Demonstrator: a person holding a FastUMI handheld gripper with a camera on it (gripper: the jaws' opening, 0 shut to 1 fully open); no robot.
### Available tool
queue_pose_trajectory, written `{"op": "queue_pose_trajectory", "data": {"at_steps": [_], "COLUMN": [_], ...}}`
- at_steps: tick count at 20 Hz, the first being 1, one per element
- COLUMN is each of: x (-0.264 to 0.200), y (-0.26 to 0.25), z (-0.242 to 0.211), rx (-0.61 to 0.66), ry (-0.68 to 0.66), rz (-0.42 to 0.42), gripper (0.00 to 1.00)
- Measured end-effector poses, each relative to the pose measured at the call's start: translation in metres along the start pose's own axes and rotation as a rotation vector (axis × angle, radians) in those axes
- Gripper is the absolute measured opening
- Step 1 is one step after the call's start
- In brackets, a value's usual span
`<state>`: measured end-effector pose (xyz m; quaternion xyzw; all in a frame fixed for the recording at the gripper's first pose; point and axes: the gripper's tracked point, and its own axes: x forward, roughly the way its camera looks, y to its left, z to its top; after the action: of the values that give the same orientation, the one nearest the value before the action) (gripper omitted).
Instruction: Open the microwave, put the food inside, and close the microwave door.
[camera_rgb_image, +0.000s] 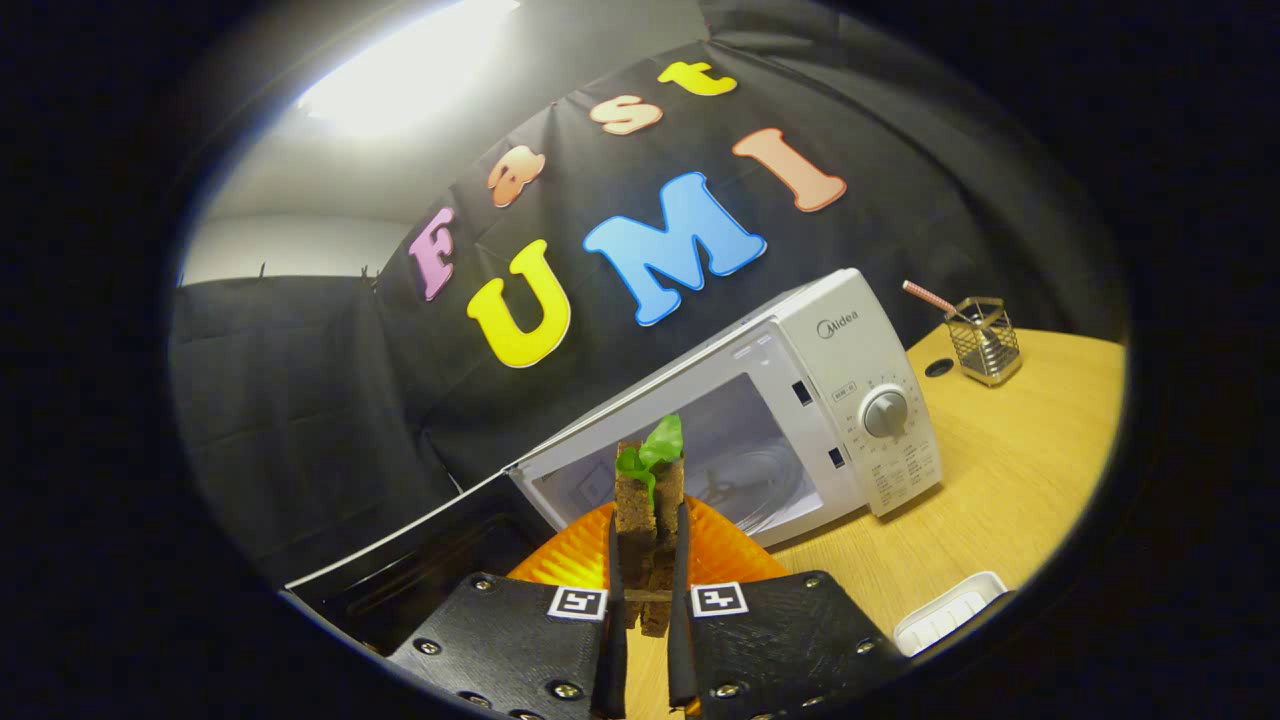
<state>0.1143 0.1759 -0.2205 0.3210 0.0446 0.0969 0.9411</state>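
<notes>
Clamped in the hand-held gripper (648, 560), the sandwich (648, 500) is held above an orange plate (720, 555), just before the microwave (790, 400), whose door (420, 560) is already opened; insertion and closing are judged outstanding.

A wire mesh holder (984, 340) with a striped straw (930, 298) stands on the wooden desk (1010, 480), near a dark round grommet (938, 367); a white ridged tray (950, 612) lies well apart.

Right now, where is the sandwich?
In the gripper view the sandwich stands upright, pinched between the gripper fingers, above the orange plate and just before the open microwave.
</notes>
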Motion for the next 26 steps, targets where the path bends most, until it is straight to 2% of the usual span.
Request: {"op": "queue_pose_trajectory", "data": {"at_steps": [4,17,26], "x": [0.025,0.090,0.130], "y": [-0.008,-0.032,-0.045], "z": [0.002,-0.024,-0.036], "rx": [0.225,0.672,0.745], "ry": [-0.043,-0.121,-0.178], "rz": [-0.020,-0.131,-0.193], "gripper": [0.16,0.16,0.16]}}
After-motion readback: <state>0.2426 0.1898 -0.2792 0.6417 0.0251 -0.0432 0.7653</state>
